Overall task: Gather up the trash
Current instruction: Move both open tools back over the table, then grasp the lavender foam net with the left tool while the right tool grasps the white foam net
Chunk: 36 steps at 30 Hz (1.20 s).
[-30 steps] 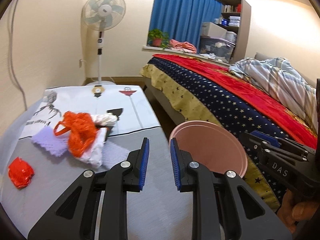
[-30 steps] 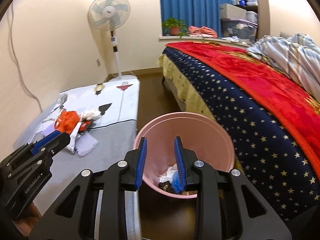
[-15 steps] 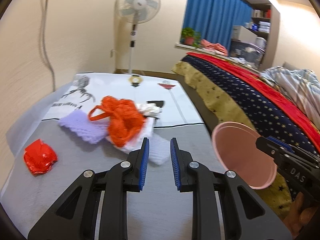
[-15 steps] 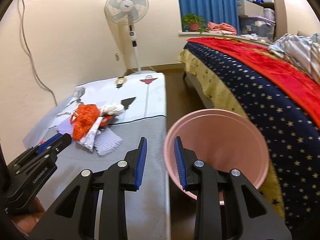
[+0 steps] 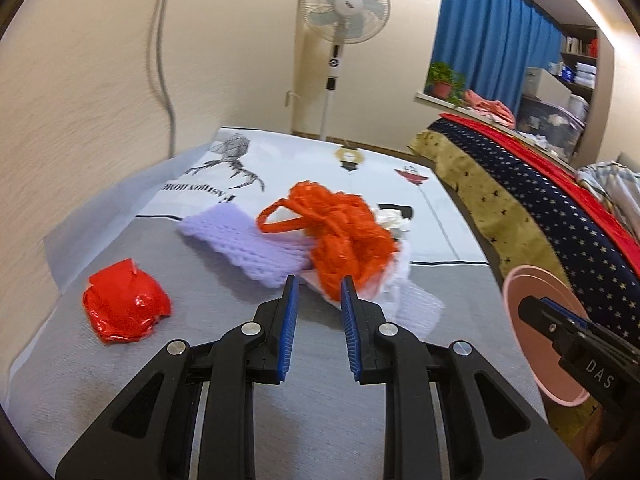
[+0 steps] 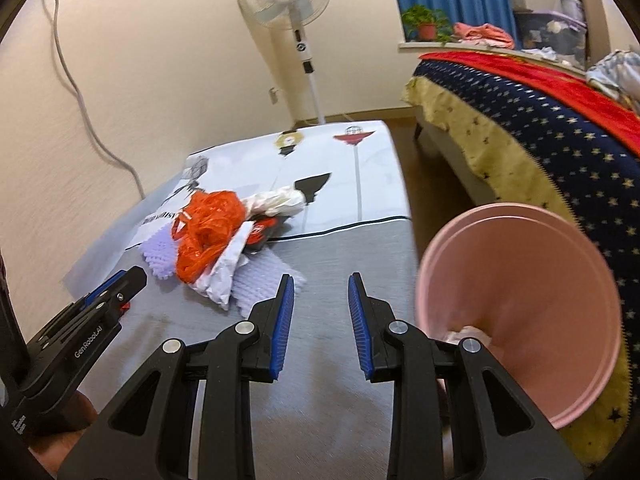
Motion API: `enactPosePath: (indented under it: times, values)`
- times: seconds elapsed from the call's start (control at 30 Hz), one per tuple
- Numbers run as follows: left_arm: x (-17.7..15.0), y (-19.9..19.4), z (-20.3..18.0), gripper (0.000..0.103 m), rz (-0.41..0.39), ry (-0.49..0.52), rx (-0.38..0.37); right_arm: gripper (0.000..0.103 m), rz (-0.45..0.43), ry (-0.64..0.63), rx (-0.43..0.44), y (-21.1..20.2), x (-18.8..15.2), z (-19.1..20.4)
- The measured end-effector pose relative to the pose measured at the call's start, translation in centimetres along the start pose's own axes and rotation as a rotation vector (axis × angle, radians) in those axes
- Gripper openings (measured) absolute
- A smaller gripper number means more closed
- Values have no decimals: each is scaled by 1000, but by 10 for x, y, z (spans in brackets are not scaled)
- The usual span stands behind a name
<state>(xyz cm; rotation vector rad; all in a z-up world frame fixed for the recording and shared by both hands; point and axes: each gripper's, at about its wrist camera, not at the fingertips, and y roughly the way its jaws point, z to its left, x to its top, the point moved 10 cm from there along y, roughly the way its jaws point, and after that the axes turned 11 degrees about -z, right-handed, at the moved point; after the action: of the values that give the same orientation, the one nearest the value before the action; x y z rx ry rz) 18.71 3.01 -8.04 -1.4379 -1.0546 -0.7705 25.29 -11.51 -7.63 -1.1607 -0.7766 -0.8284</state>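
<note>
A heap of trash lies on a low table with a grey and white cloth point(image 5: 224, 360). On top is an orange mesh bag point(image 5: 340, 236) point(image 6: 208, 230), over purple foam netting point(image 5: 244, 244) point(image 6: 160, 250) and white paper point(image 6: 228, 276). A crumpled red wrapper point(image 5: 124, 306) lies apart at the left. My left gripper point(image 5: 319, 290) is open with nothing between its pads, its tips just short of the orange bag. My right gripper point(image 6: 319, 290) is open and empty over bare cloth, right of the heap. A pink bin point(image 6: 516, 308) point(image 5: 536, 320) stands off the table's right edge.
A bed with a navy star and red cover point(image 6: 560, 128) runs along the right, a strip of floor between it and the table. A white standing fan point(image 5: 346, 8) is against the far wall. A grey cable point(image 5: 160, 52) hangs down the left wall.
Both grippers swung left and lower, from over the pink bin toward the trash heap. The heap now looms larger and the bin has slid to the right. Jaw gaps are unchanged.
</note>
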Motion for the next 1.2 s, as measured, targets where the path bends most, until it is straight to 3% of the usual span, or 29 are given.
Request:
enactPosePath:
  times: [0.33,0.47,0.57,0.63,0.9,1.13,1.2]
  values:
    - [-2,20,20,22,24,-36,52,29,61,49,51,39,-11,9]
    - [-4,31,32,24,44,-67,77,47,79,59,53,53,-14,11]
    - [-5,38,41,38,57,-99,100,47,96,55,65,64,-15,15]
    - [-6,42,46,41,60,-110,119,47,109,48,70,69,-17,18]
    - [-11,60,57,41,93,-156,137,48,186,30,64,88,-31,21]
    - [-25,75,48,42,179,-209,84,48,211,-24,58,90,-35,26]
    - [-28,76,48,41,188,-219,79,43,211,-32,61,89,-36,28]
